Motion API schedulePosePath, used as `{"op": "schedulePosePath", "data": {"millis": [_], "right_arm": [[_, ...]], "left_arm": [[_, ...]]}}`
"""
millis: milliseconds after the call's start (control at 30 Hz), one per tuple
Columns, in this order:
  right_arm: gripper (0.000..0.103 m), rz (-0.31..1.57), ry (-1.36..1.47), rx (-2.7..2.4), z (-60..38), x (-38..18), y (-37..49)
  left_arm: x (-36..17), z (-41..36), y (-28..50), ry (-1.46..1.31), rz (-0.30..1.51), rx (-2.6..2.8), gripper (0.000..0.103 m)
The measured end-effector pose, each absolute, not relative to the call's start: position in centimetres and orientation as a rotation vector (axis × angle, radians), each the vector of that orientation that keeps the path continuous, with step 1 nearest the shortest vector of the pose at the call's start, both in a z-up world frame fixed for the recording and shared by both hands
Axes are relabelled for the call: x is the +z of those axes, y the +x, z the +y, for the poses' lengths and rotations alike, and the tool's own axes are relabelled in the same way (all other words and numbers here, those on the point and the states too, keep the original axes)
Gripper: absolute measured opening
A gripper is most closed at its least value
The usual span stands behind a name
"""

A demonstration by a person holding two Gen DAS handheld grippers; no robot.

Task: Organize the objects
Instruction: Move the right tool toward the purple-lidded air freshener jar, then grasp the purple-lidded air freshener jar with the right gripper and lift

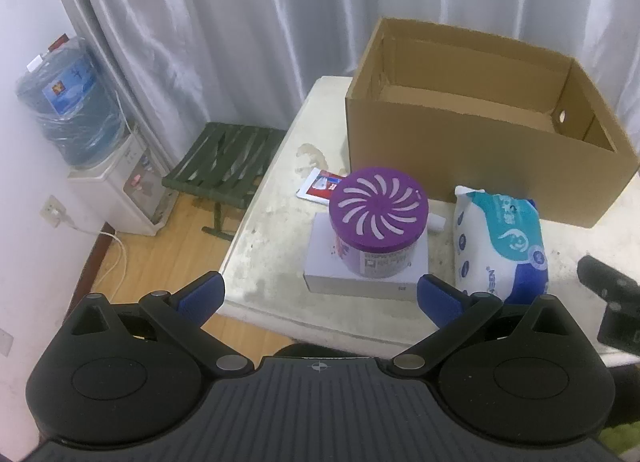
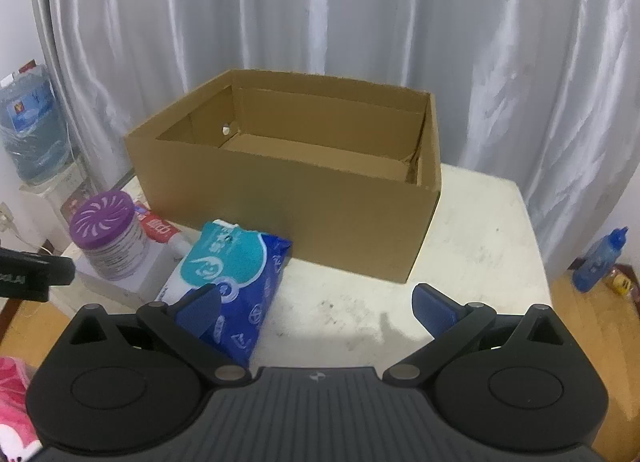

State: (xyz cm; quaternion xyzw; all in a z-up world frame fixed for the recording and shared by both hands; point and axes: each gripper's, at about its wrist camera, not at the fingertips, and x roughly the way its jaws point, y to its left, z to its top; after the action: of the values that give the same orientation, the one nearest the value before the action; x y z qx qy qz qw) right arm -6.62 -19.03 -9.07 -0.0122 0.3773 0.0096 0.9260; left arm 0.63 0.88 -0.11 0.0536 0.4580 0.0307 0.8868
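while nothing has yet been put away, the items are catalogued by size, largest first.

table (image 2: 480, 222): white, stained top; all task items are borne on it.

cardboard box (image 2: 280, 198): open-topped, seen empty, set at the far side of the table; judged the likely destination.

wipes pack (image 2: 236, 262): blue and white soft pack, laid flat in front of the box, its long axis running from the near table edge toward the box. it is found just beyond the left finger of the right gripper (image 2: 316, 308), slightly to that gripper's left.

white box (image 1: 360, 266): flat carton near the table's left front corner, directly ahead of the left gripper (image 1: 320, 294).

purple-lidded jar (image 1: 378, 218): stood upright on the white box, beside the wipes pack.

toothpaste tube (image 1: 320, 186): red and white, lying behind the jar, partly hidden.

grippers: both are held spread wide, nothing between the fingers. the right is judged nearer the wipes pack, the left nearer the jar; a leftward shift would be needed by the right.
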Motion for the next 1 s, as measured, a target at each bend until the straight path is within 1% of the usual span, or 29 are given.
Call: {"op": "schedulePosePath", "data": {"millis": [300,533,633,733,1000], "right_arm": [[0.103,0.726,-0.034,0.038,-19.4,-8.0,-5.6],[0.103,0.612,0.001,0.166,-19.2,-5.8,-4.2],[0.103,0.573,0.035,0.282,-18.8,-5.0,-3.8],[0.103,0.582,0.074,0.388,-17.9,-4.9,-2.8],[0.103,0.727,0.152,0.63,-14.4,-7.9,1.3]], "left_arm": [[-0.4,1.0,1.0,0.105,0.959,0.042,0.103],[-0.8,0.7,1.0,0.143,0.923,0.022,0.103],[-0.8,1.0,0.5,0.114,0.863,-0.017,0.103],[-1.0,1.4,0.2,0.055,0.809,-0.072,0.103],[-2.4,1.1,1.2,0.054,0.775,-0.122,0.103]]}}
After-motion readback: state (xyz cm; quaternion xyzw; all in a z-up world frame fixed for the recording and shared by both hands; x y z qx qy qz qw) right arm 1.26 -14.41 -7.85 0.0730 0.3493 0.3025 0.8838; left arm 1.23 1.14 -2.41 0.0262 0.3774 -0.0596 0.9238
